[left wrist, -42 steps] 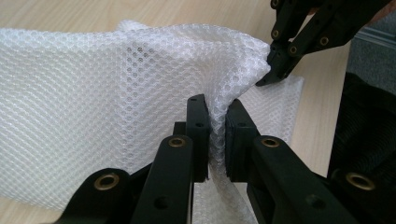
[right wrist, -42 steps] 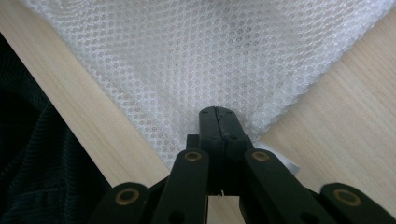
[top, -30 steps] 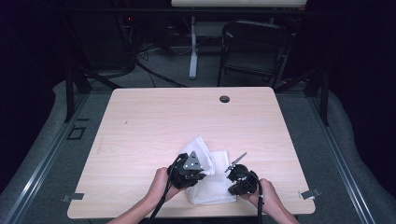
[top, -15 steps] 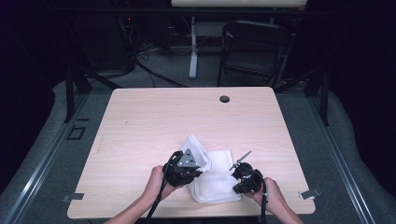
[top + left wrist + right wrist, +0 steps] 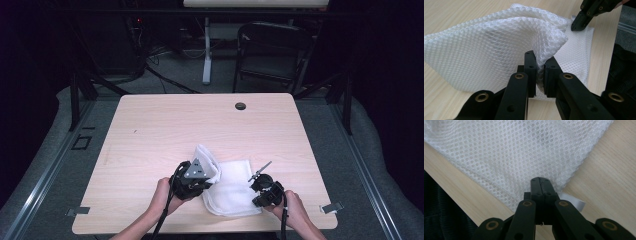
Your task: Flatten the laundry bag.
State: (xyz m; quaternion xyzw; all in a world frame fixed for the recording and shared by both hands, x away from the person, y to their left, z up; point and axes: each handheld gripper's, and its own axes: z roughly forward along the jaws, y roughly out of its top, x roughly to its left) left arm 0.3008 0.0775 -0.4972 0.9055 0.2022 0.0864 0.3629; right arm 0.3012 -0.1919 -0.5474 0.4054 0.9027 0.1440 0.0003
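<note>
A white mesh cloth (image 5: 231,186) lies near the table's front edge, partly folded, with one flap raised at its left. My left gripper (image 5: 206,176) is shut on a bunched fold of the cloth (image 5: 499,47), which is pinched between its pads (image 5: 540,72). My right gripper (image 5: 257,194) sits at the cloth's right front corner. Its jaws are pressed together on the edge of the cloth (image 5: 511,152), just beside a small white tag (image 5: 572,203). From the left gripper view, the right gripper (image 5: 577,26) touches the cloth's far corner.
The pale wooden table (image 5: 165,130) has a dark round cable hole (image 5: 240,106) near its far edge. A black folding chair (image 5: 272,55) and a white post (image 5: 206,50) stand on the floor behind it. The front edge (image 5: 459,195) runs close under my right gripper.
Both hands have drifted slightly apart, the left to the left and the right to the right, so the cloth lies a little more spread between them. Both grips are unchanged.
</note>
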